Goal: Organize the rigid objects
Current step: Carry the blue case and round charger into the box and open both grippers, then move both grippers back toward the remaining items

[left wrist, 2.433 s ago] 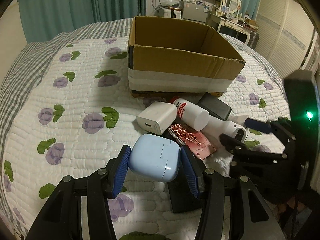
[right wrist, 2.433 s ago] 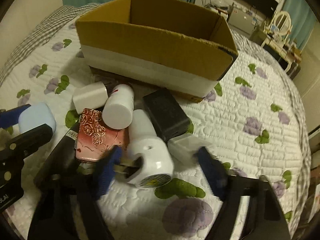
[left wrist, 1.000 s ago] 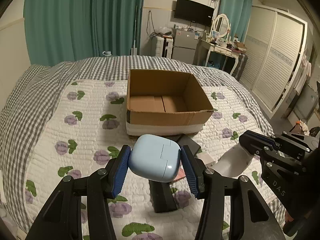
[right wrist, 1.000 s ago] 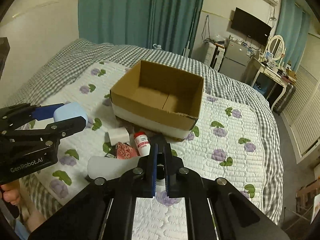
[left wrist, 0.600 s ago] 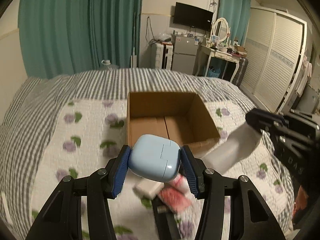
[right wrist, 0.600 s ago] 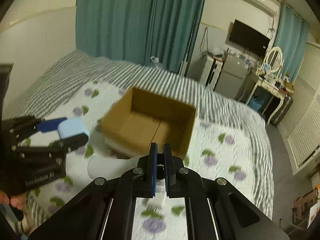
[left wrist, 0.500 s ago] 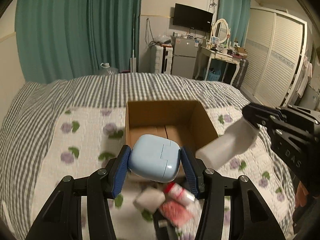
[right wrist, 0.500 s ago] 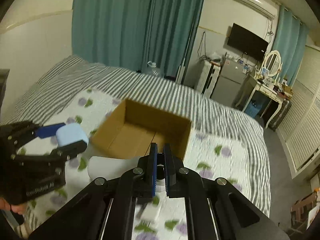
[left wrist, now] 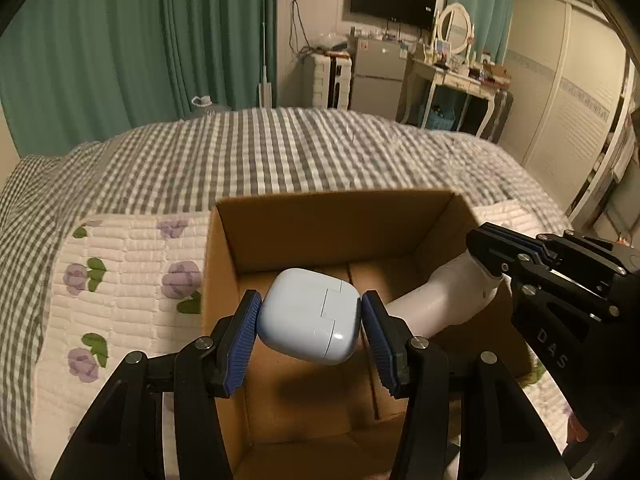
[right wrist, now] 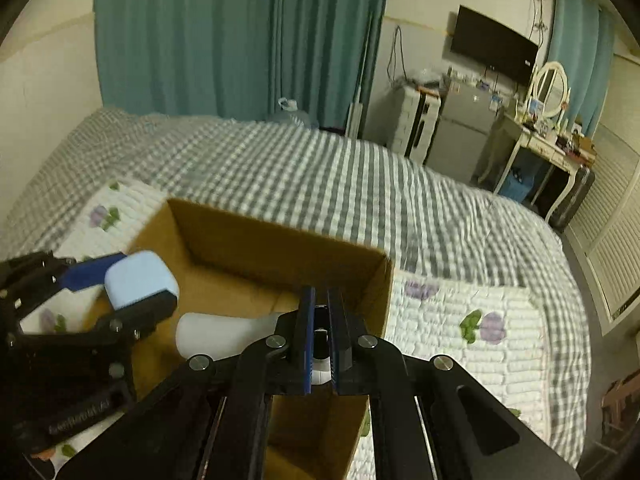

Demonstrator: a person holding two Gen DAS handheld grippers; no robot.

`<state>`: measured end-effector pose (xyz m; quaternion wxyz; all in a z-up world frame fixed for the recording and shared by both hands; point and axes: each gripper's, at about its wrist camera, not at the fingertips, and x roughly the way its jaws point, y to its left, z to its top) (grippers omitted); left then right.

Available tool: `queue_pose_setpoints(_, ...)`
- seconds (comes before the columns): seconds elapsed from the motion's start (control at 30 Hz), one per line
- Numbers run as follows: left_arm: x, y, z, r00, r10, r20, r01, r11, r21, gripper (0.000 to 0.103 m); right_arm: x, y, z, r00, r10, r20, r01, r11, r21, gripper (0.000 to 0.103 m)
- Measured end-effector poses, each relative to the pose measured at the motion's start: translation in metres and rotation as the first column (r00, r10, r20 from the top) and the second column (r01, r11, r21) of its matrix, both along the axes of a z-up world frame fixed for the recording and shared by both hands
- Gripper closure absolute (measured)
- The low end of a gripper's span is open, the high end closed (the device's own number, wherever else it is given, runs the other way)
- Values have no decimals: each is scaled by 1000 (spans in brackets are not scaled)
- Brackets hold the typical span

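Observation:
My left gripper (left wrist: 310,328) is shut on a pale blue earbud case (left wrist: 308,322) and holds it above the open cardboard box (left wrist: 336,216). My right gripper (right wrist: 320,316) is shut on a white handheld device (right wrist: 224,334) that hangs sideways over the box; the device also shows in the left wrist view (left wrist: 436,300), with the right gripper (left wrist: 486,248) clamped on its end. In the right wrist view the earbud case (right wrist: 138,278) sits in the left gripper (right wrist: 108,280) over the box's left side. The box (right wrist: 280,248) looks empty inside.
The box sits on a bed with a white floral quilt (left wrist: 120,292) and a grey checked cover (left wrist: 280,152). Green curtains (left wrist: 160,40), a small fridge (left wrist: 376,84) and a dressing table (left wrist: 456,76) stand behind the bed.
Both grippers have moved forward from the pile of items on the quilt to above the open box, each still holding its object. The pile has dropped out of view.

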<state>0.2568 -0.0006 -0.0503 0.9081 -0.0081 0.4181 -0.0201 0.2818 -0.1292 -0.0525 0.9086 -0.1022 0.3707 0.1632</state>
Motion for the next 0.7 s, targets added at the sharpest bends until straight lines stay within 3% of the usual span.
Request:
queue_pose_setpoints(0.2, -3, -4, -8, 999, -26, -37, 26, 1000, -1, 47, 2, -2, -10, 1000, -18, -24, 18, 1000, 9, 94)
queue_pose_setpoints(0.27, -11, -5, 1, 1000, -18, -20, 18, 1000, 21, 40, -5, -6, -1, 999, -35, -6, 35, 999, -2, 68)
queue_pose_setpoints(0.3, -16, -6, 7, 1000, -17, -10, 17, 1000, 24, 38, -7, -6, 3, 999, -38, 4, 38, 999, 3, 46)
queue_pose_setpoints(0.33, -18, -6, 12, 1000, -15, -7, 15, 1000, 25, 37, -12, -10, 13, 999, -42, 22, 42, 999, 16, 37)
queue_pose_setpoints(0.47, -36, -4, 51, 1000, 11, 26, -12, 999, 38, 36, -36, -25, 56, 996, -58, 74, 57, 998, 24, 36)
queue_pose_setpoints(0.53, -52, -4, 76, 998, 15, 62, -18, 999, 43, 36, -50, -32, 77, 993, -65, 97, 62, 998, 27, 25)
queue_pose_setpoints(0.7, -98, -4, 137, 990, 30, 141, -36, 998, 41, 33, -102, -53, 141, 981, -81, 174, 74, 996, 46, 19)
